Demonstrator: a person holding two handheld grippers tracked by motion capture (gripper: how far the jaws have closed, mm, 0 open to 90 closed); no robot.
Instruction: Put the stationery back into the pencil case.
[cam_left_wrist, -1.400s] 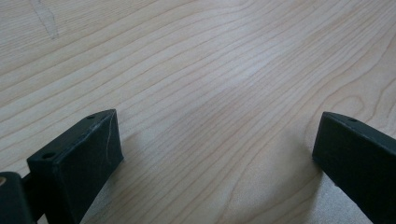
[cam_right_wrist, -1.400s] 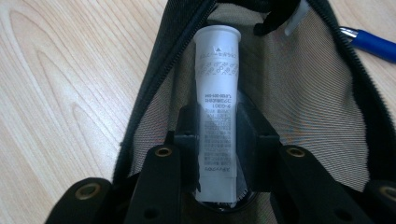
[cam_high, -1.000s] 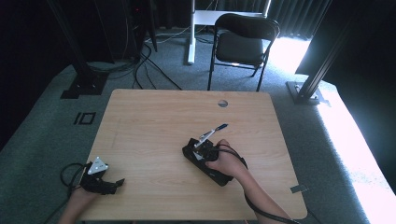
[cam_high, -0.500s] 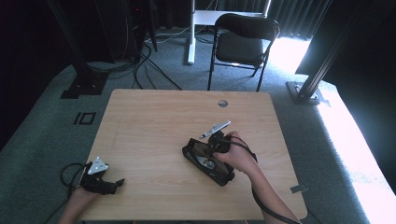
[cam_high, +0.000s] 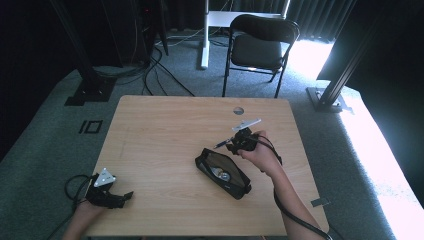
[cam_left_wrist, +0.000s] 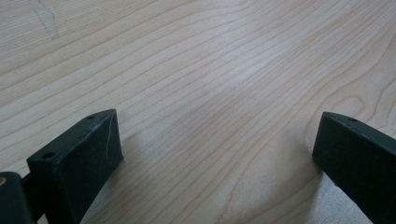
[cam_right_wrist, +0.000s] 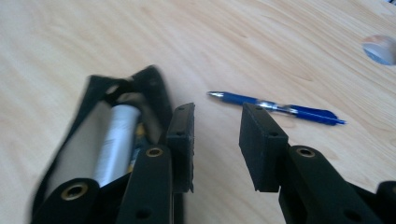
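Observation:
A black zip pouch (cam_high: 223, 173) lies open near the middle of the wooden table (cam_high: 160, 125). In the right gripper view the pouch (cam_right_wrist: 152, 86) holds a white cylinder (cam_right_wrist: 116, 135). A blue pen (cam_right_wrist: 275, 108) lies on the wood just beyond the pouch's far end, and it is a thin dark line (cam_high: 220, 146) in the high view. My right gripper (cam_high: 234, 145) hovers at that end. Its jaws (cam_right_wrist: 217, 126) stand open with nothing between them, and the pen lies just past their tips. My left gripper (cam_high: 120, 196) rests at the table's near left corner, wide open (cam_left_wrist: 215, 140) over bare wood.
A round cable hole (cam_high: 238, 110) sits near the table's far edge, also seen in the right gripper view (cam_right_wrist: 380, 49). A black folding chair (cam_high: 257, 45) stands behind the table. Cables and stand feet (cam_high: 85, 90) lie on the floor at far left.
My right hand and gripper have moved from over the pouch toward the table's far right, uncovering the pouch's opening. The left gripper has stayed put.

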